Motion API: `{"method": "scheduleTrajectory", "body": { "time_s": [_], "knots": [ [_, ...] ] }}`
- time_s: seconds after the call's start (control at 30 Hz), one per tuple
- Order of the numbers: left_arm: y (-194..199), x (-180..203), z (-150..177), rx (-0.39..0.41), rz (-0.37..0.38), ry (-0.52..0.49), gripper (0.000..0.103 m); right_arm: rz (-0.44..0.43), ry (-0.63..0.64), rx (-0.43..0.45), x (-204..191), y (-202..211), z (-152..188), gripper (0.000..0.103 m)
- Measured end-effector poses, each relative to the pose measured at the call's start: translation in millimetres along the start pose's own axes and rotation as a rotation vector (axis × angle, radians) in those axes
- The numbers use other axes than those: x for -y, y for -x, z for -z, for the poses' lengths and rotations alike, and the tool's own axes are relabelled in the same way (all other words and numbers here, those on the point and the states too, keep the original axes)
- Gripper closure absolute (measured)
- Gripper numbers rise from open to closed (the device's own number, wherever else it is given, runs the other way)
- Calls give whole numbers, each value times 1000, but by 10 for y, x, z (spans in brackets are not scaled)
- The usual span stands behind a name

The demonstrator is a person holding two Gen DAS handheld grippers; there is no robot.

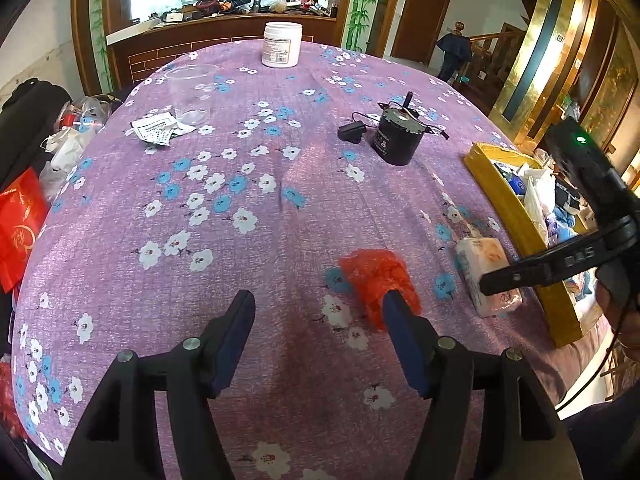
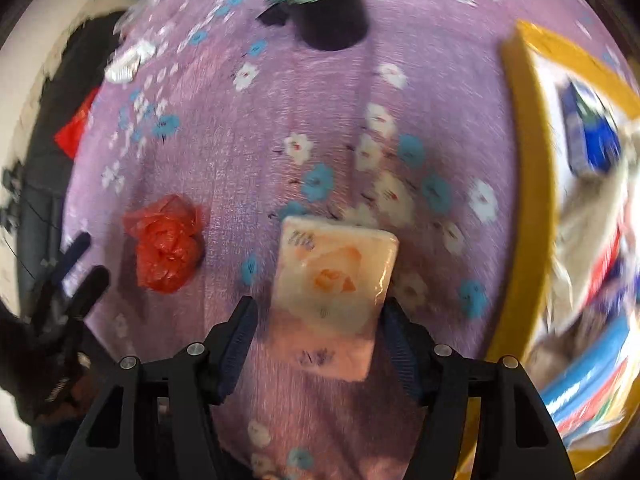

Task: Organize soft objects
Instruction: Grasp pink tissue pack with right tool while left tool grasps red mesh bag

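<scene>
A: What lies on the counter [image 1: 240, 240]?
B: A red bag [image 1: 372, 276], crumpled, just behind the left gripper's [image 1: 318, 340] right finger; its fingers stand apart over bare cloth.
A: And right?
B: A tissue pack [image 1: 486, 276] beside the yellow box [image 1: 516, 224], the right gripper [image 1: 516, 276] above it. Far off: jar [image 1: 281, 45], cup [image 1: 191, 94], motor [image 1: 396, 138].

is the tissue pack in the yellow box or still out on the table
Out: the tissue pack lies on the purple cloth, left of the yellow box.

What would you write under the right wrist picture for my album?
Right gripper, jaws open, straddles a tissue pack on the flowery purple tablecloth.
</scene>
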State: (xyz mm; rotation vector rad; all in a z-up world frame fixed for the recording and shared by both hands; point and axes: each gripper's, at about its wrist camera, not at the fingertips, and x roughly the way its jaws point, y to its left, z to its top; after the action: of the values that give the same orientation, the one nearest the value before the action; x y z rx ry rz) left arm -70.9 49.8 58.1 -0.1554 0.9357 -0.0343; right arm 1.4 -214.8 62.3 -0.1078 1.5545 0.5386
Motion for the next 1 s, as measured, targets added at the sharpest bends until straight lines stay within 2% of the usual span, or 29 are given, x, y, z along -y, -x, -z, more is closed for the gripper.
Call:
{"method": "scheduleTrajectory", "body": {
  "time_s": [0.07, 0.13, 0.27, 0.37, 0.5, 0.57, 0.6, 0.63, 0.67, 0.77, 0.9, 0.93, 1.0],
  "knots": [
    [8, -8, -11, 1, 7, -5, 36, 53, 29, -4, -73, -62, 7, 35],
    [10, 5, -28, 4, 17, -13, 29, 86, 54, 14, -100, -60, 41, 44],
    [-42, 106, -79, 0, 60, -27, 29, 71, 27, 70, 7, 26, 127, 50],
    [-125, 206, -124, -21, 82, -36, 29, 44, 10, 140, 105, 190, 209, 50],
    [-294, 349, -209, -66, 101, -43, 29, 57, -13, 199, 226, 358, 302, 50],
    [-394, 416, -237, -95, 86, -56, 29, 54, -34, 218, 322, 437, 355, 50],
    [-469, 453, -250, -115, 58, -68, 35, 53, -41, 227, 348, 476, 380, 50],
    [-548, 465, -260, -140, 32, -64, 47, 54, -43, 234, 339, 527, 402, 50],
    [-592, 454, -257, -157, 32, -53, 50, 52, -46, 245, 352, 560, 426, 50],
    [-760, 400, -257, -211, 50, 6, 50, 48, -47, 277, 394, 634, 473, 50],
    [-804, 482, -276, -190, 33, -30, 50, 33, -53, 303, 468, 724, 547, 50],
    [-808, 500, -278, -184, 25, -38, 54, 28, -53, 310, 481, 746, 564, 50],
    [-799, 535, -276, -176, 9, -54, 70, 20, -51, 319, 472, 756, 572, 50]
  ]
}}
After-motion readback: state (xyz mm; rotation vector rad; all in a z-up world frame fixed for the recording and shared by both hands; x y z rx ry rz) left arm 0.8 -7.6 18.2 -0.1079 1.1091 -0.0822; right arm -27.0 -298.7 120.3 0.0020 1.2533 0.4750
